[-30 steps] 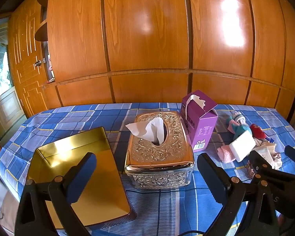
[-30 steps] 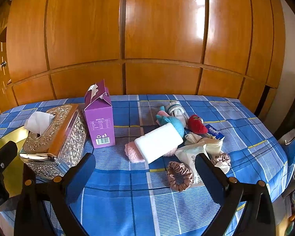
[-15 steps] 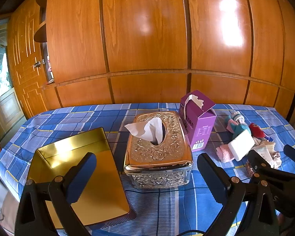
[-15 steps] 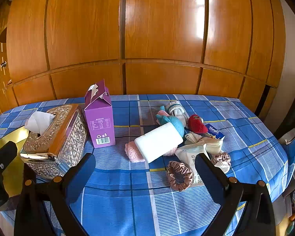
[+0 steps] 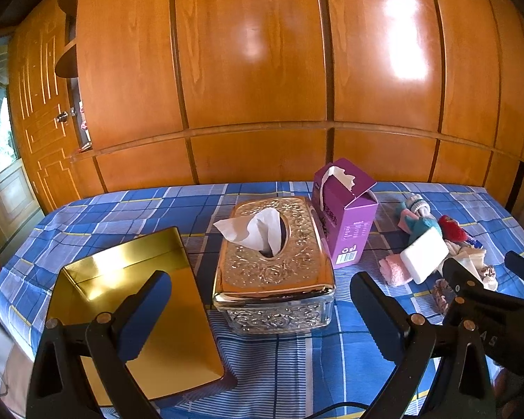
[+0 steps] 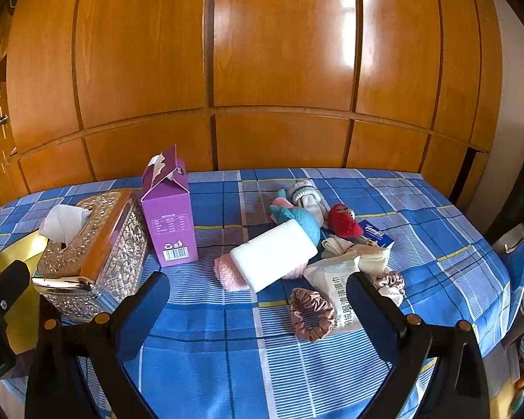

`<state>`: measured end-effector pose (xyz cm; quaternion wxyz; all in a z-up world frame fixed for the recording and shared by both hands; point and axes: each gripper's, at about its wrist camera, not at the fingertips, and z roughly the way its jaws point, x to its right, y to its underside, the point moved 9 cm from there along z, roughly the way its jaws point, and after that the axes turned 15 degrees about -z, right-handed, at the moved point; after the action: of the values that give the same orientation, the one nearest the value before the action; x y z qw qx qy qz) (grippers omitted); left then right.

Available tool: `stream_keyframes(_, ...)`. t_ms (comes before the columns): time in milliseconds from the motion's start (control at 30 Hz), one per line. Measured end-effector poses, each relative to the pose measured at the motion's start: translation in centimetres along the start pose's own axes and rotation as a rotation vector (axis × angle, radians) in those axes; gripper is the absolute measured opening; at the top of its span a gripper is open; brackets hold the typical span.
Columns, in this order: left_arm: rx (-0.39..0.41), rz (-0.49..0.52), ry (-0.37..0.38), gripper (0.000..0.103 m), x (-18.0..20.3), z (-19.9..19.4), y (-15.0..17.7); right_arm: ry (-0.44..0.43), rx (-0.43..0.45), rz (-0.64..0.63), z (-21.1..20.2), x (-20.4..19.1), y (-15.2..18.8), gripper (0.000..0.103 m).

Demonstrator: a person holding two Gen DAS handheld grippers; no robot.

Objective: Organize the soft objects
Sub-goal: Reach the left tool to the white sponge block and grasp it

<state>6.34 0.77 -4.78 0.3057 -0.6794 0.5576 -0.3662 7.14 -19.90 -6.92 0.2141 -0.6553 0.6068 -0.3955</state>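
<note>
Barely any change over the last second: left gripper (image 5: 258, 309) and right gripper (image 6: 258, 305) stay wide open, empty. Soft pile (image 6: 297, 244) untouched mid-table; gold tray (image 5: 122, 279) at left edge empty — sorting not begun.

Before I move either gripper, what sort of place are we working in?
Most likely a home bedroom: a checked blue sheet covers a wide surface against a glossy wooden wardrobe wall, with a tissue box among household bits.

Blue plaid tablecloth (image 6: 227, 356): gold tray (image 5: 178, 317), tissue box (image 5: 274, 272), purple carton (image 6: 169, 223), soft-item pile (image 6: 297, 251).
</note>
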Motion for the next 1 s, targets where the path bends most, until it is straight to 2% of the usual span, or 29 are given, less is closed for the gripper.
stream_keyframes(200,-0.011,0.039,0.033,0.103,1.3,0.0,0.4,0.022,-0.021,0.024,0.4,1.9,0.8,0.103)
stream_keyframes(300,-0.035,0.061,0.11,0.103,2.4,0.1,0.8,0.025,-0.06,0.039,1.2,3.3,2.0,0.103)
stream_keyframes(367,-0.069,0.075,0.192,0.103,3.6,0.1,1.2,0.026,-0.102,0.051,1.9,4.6,3.0,0.103)
stream_keyframes(467,-0.135,0.116,0.247,0.103,5.4,0.6,1.8,0.025,-0.17,0.077,3.0,6.4,5.0,0.103)
stream_keyframes(633,-0.235,0.227,0.312,0.103,8.9,2.0,3.6,0.019,-0.264,0.093,3.8,8.7,8.8,0.103)
stream_keyframes(767,-0.267,0.322,0.344,0.103,11.6,2.9,4.6,0.014,-0.301,0.092,4.2,9.4,10.7,0.103)
stream_keyframes(1000,-0.252,0.561,0.392,0.102,18.3,5.4,6.0,0.0,-0.315,0.12,4.9,10.0,11.5,0.103)
